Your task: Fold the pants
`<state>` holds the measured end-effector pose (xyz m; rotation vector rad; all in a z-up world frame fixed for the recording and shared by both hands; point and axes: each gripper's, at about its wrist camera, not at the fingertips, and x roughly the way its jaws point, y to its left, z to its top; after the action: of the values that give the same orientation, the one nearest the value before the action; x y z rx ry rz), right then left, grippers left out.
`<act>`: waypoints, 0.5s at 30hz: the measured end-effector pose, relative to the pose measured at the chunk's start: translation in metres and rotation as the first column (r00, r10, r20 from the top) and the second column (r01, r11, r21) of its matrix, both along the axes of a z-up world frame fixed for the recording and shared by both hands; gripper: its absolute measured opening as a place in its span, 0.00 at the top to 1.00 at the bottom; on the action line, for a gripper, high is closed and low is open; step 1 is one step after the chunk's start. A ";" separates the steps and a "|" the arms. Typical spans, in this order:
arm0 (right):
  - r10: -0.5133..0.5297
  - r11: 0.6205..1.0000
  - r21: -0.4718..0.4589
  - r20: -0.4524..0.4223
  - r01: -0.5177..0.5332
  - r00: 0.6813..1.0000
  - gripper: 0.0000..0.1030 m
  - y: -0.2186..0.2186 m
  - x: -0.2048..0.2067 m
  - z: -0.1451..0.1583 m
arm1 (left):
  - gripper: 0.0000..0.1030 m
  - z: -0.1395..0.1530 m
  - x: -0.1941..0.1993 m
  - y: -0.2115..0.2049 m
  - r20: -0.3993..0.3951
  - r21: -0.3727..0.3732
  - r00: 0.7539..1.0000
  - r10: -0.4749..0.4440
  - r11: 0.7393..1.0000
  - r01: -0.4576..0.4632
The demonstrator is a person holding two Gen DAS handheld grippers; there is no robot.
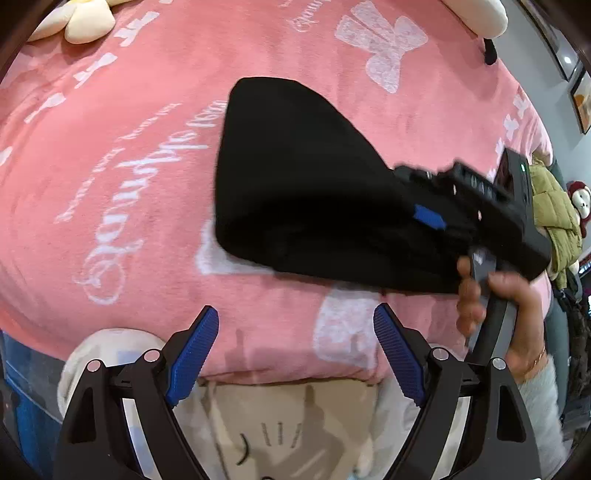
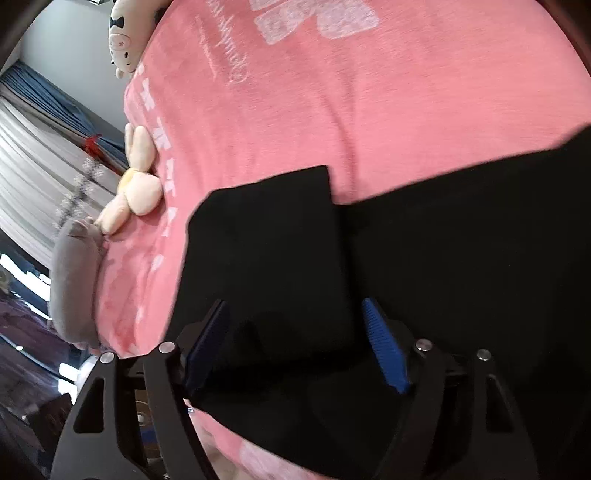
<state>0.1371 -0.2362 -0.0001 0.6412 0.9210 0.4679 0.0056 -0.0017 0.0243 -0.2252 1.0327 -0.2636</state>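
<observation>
Black pants [image 1: 295,184] lie folded into a compact bundle on the pink blanket [image 1: 129,166]. My left gripper [image 1: 295,314] hovers open over the blanket's near edge, short of the pants, with nothing between its fingers. In the left wrist view a hand [image 1: 517,314] holds the right gripper at the bundle's right end, one blue pad [image 1: 428,217] showing against the cloth. In the right wrist view my right gripper [image 2: 295,306] stands open with its jaws wide apart over the black pants [image 2: 443,240]. The cloth lies between and under the fingers, and the pads do not press on it.
A cream flower plush [image 1: 85,22] sits at the blanket's far left corner. Along the bed's edge lie a cream plush [image 2: 136,192], a grey cushion [image 2: 74,280] and a white plush [image 2: 125,44]. A green jacket [image 1: 554,214] hangs beyond the right side. Curtains [image 2: 44,147] stand past the bed.
</observation>
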 end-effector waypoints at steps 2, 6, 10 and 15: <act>0.022 0.999 -0.034 0.005 -0.022 1.000 0.63 0.010 0.009 0.002 | 0.19 -0.003 0.001 0.005 -0.009 -0.018 1.000 0.007 1.000 -0.007; 0.100 0.991 -0.095 0.108 -0.090 0.989 0.86 0.064 0.015 0.045 | 0.19 -0.006 0.000 0.017 -0.014 -0.051 1.000 0.026 0.998 -0.027; 0.378 0.923 -0.144 0.171 -0.356 0.910 0.73 0.156 0.018 0.079 | 0.19 -0.013 0.000 0.027 -0.029 -0.047 0.999 0.043 0.998 -0.044; 0.376 0.904 -0.295 0.205 -0.309 0.904 0.43 0.173 0.014 0.093 | 0.19 -0.014 0.002 0.042 -0.038 -0.066 0.997 0.061 0.996 -0.064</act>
<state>0.1514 -0.0632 0.0929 0.1698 0.8292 0.7193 0.0079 0.0406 0.0103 -0.3233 1.0511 -0.2383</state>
